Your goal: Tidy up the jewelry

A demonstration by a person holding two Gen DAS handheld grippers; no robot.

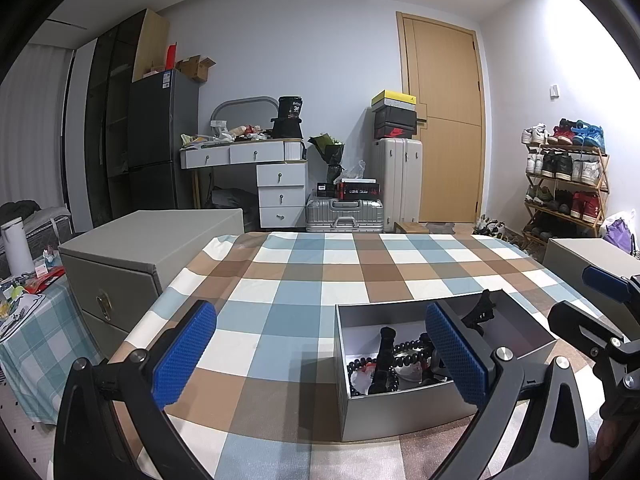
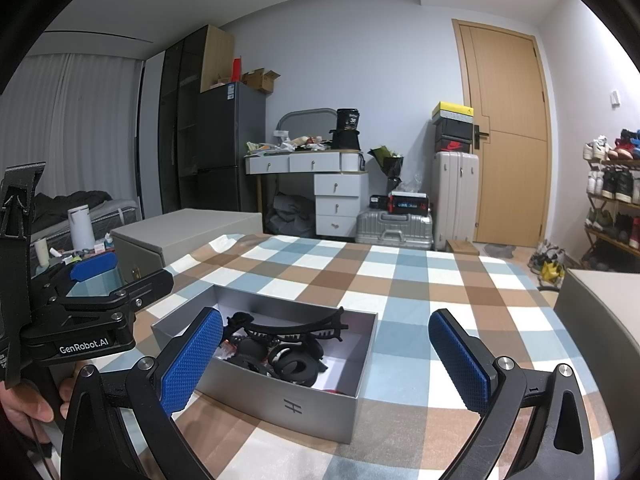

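An open grey box (image 1: pixel 384 412) stands on the checked tablecloth (image 1: pixel 280 280). It holds a dark bead bracelet (image 1: pixel 404 350), a black hair clip (image 1: pixel 386 360) and other small dark pieces. In the right wrist view the same box (image 2: pixel 280 404) shows a large black claw clip (image 2: pixel 296 330) lying across the top of the pile. My left gripper (image 1: pixel 320 360) is open, just left of and in front of the box, with its right pad over the box's near corner. My right gripper (image 2: pixel 326 362) is open too, facing the box from the near side. Neither holds anything.
A grey storage cube (image 1: pixel 148 248) sits past the table's left edge and another (image 1: pixel 592 256) at the right. A cluttered side table (image 1: pixel 28 300) with a white bottle is at far left. A hand (image 2: pixel 28 404) grips the left tool's handle.
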